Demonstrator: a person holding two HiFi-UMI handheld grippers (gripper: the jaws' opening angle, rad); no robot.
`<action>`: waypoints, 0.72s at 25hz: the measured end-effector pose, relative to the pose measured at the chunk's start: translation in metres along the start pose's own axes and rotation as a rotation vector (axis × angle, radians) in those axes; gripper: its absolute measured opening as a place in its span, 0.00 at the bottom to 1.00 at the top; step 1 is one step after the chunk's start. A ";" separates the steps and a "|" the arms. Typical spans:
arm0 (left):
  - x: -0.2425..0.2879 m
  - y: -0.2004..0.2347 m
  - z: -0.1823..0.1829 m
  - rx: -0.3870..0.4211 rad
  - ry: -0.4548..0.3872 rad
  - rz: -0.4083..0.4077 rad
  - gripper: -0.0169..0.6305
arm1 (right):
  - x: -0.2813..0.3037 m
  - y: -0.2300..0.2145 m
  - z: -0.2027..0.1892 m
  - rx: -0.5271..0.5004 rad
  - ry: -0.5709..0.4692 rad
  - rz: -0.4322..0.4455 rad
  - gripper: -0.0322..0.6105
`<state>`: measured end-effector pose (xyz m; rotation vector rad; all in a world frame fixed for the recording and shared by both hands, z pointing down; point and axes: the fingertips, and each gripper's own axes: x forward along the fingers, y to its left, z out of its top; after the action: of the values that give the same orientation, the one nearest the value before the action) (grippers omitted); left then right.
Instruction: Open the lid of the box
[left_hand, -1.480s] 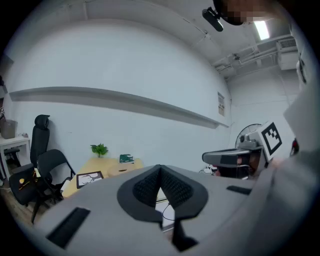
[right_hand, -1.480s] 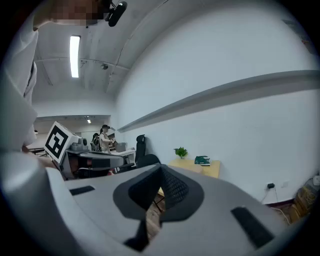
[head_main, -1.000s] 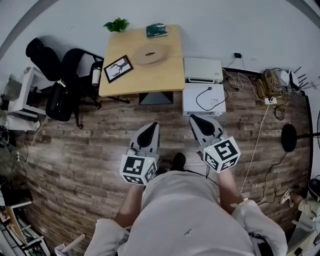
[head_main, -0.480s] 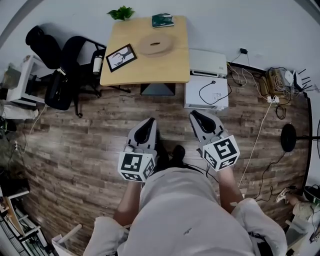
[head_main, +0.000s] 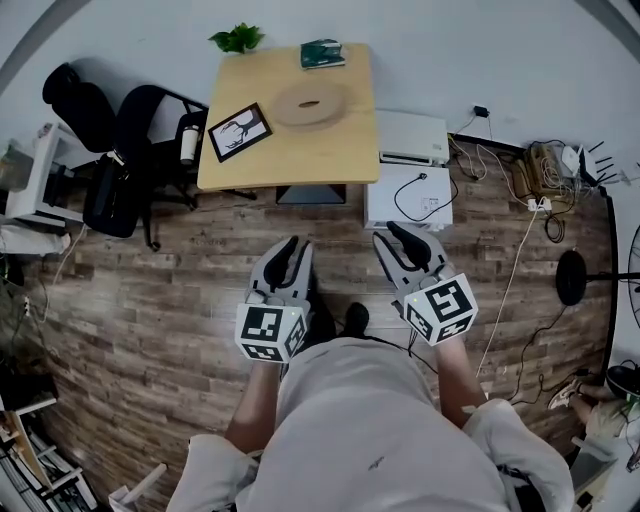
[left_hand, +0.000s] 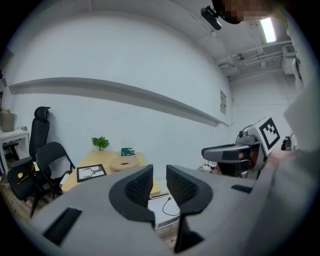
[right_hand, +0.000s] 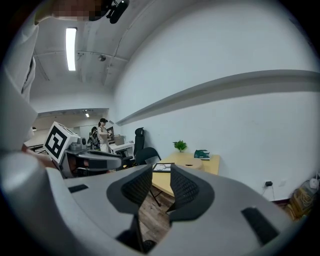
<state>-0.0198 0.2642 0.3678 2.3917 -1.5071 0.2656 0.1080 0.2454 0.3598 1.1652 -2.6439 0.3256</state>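
I am holding both grippers in front of me, over the wooden floor (head_main: 150, 300), and well apart from the counter (head_main: 300, 150). The fingers (left_hand: 137, 187) of my left gripper (head_main: 288, 245) have just been opening; they are now standing partly apart, with nothing between them. My right gripper (head_main: 397, 233) is showing the same: its fingers (right_hand: 185, 187) have just been opening, and they are gripping nothing.

The small green box (head_main: 322, 54), as far as I can tell it is the box, is lying at the far edge of the counter, near the potted plant (head_main: 237, 41). A round wooden disc (head_main: 310, 103) and a picture frame (head_main: 238, 131) are lying nearer to me on the same counter.
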 end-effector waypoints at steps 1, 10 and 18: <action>0.004 0.005 0.002 0.002 0.001 -0.005 0.15 | 0.005 -0.001 0.003 -0.005 0.001 -0.004 0.23; 0.042 0.050 0.021 0.017 0.007 -0.060 0.21 | 0.054 -0.013 0.029 -0.032 0.004 -0.038 0.30; 0.065 0.098 0.038 0.031 0.010 -0.099 0.23 | 0.103 -0.015 0.050 -0.033 0.011 -0.068 0.33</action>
<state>-0.0800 0.1568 0.3670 2.4764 -1.3851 0.2796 0.0453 0.1497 0.3446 1.2359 -2.5835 0.2733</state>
